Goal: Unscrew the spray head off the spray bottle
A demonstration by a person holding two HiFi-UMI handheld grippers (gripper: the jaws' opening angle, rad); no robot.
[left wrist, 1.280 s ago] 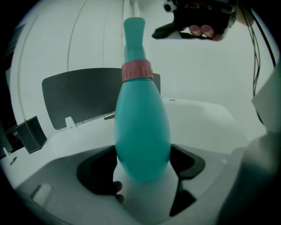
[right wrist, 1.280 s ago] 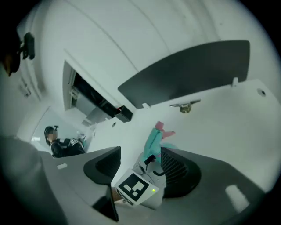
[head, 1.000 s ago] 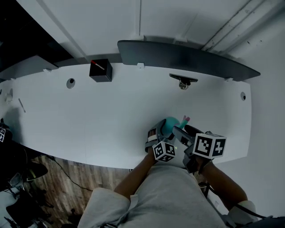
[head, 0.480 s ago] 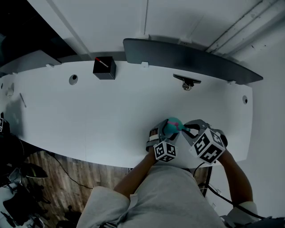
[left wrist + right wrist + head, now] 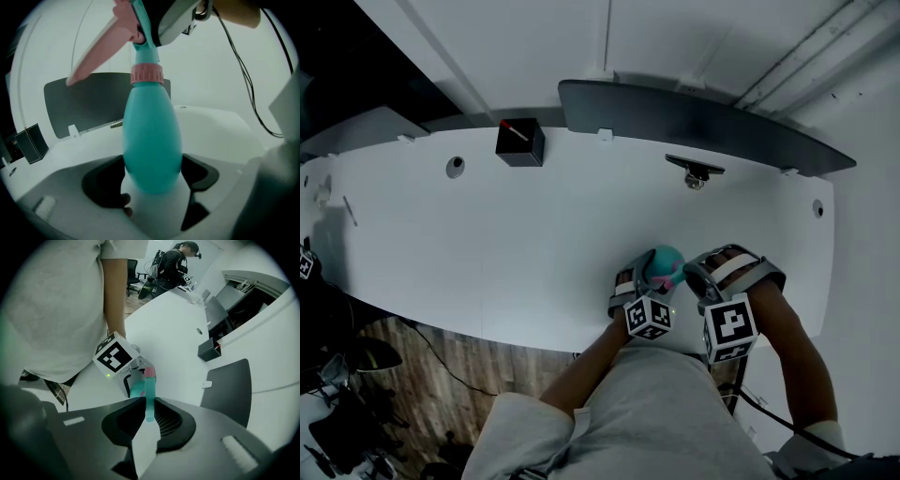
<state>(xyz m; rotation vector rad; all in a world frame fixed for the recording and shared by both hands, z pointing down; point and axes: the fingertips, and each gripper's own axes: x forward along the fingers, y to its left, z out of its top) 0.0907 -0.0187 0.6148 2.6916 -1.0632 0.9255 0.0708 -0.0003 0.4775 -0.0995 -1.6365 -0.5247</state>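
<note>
The bottle (image 5: 152,136) is held near the front edge of the table (image 5: 487,234), its lower body clamped between the jaws of the left gripper (image 5: 152,176). The spray head (image 5: 149,397) is taken from above by the right gripper (image 5: 149,412), whose jaws have just been closing and are pressed on it. The pink collar (image 5: 146,74) is seated on the bottle's neck. In the left gripper view the trigger (image 5: 101,47) is pointed leftward.
</note>
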